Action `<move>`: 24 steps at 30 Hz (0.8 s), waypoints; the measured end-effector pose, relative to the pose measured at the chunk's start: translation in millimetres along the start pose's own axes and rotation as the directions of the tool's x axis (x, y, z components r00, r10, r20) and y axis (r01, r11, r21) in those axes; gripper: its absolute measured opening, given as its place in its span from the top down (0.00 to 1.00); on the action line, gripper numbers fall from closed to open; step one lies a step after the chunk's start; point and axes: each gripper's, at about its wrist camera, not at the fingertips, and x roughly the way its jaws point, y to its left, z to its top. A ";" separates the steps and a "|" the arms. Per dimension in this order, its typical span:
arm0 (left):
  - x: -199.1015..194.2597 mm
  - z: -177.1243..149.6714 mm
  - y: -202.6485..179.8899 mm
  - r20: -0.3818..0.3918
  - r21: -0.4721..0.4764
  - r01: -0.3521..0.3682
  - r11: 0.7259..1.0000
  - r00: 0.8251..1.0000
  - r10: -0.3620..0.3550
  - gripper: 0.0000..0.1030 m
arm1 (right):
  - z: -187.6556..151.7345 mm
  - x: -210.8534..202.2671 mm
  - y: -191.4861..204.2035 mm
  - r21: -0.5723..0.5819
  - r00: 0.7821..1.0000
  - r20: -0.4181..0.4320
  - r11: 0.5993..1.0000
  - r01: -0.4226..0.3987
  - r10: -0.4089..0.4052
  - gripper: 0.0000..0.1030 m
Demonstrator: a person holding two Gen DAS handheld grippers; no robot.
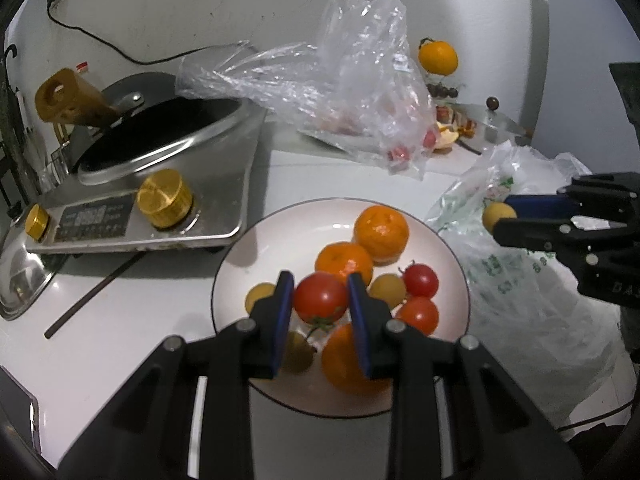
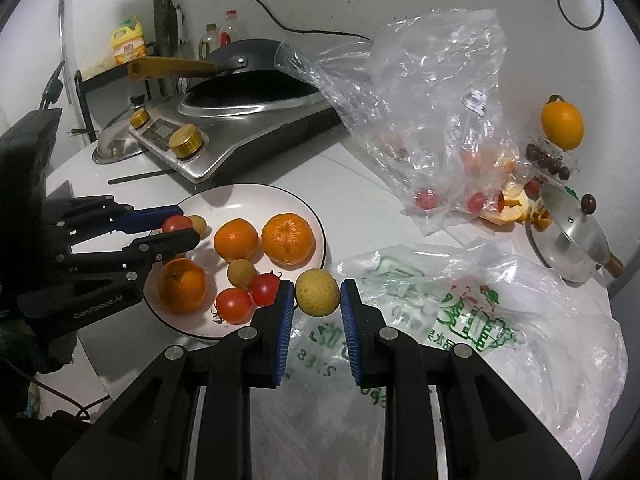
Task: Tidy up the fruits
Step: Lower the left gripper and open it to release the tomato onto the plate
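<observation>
Fruit rides in both grippers: left gripper [image 1: 320,300] clamps a red tomato [image 1: 320,297] over the crowded plate [image 1: 280,232], right gripper [image 2: 317,292] pinches a yellow fruit [image 2: 317,292] beside its rim. Dropped carelessly, either may bounce off piled oranges [image 2: 286,239] and roll away.

My jaws are black with blue pads [image 1: 283,312]. My left gripper [image 1: 320,300] has a red tomato [image 1: 320,298]. My right gripper [image 2: 317,294] has a yellow-brown round fruit [image 2: 317,292]. The plate [image 1: 288,236] is white with a thin dark rim. On it are orange mandarins [image 1: 382,232] and more red tomatoes [image 1: 420,280]. The tabletop [image 1: 140,320] is white. One bag [image 2: 460,320] is see-through with green and red print. The stove knobs [image 1: 164,198] are gold.
</observation>
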 end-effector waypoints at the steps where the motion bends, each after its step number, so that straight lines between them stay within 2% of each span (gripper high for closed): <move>1: 1.7 0.3 0.2 -0.003 0.001 -0.001 1.000 1.000 0.001 0.73 | 0.1 1.7 -0.6 0.001 1.000 -0.002 1.000 -0.001 0.001 0.75; 13: 18.7 3.0 -1.1 -0.037 -0.011 0.012 1.000 0.999 -0.012 0.71 | -1.4 11.0 -5.1 0.008 1.000 -0.015 1.000 -0.004 0.004 0.75; 19: 8.9 4.3 2.6 -0.018 -0.026 0.009 1.000 1.000 -0.009 0.64 | -1.1 8.9 -3.5 0.005 1.000 -0.012 1.000 -0.003 0.003 0.75; 21: 2.2 4.5 5.7 -0.004 -0.033 0.005 0.999 1.000 -0.005 0.50 | -0.1 7.9 -0.8 -0.001 1.000 -0.010 1.000 -0.004 0.004 0.75; 24: -7.4 2.7 12.4 0.012 -0.052 0.002 0.999 1.000 -0.001 0.47 | 2.4 6.7 7.0 -0.015 1.000 -0.007 1.000 -0.010 0.009 0.75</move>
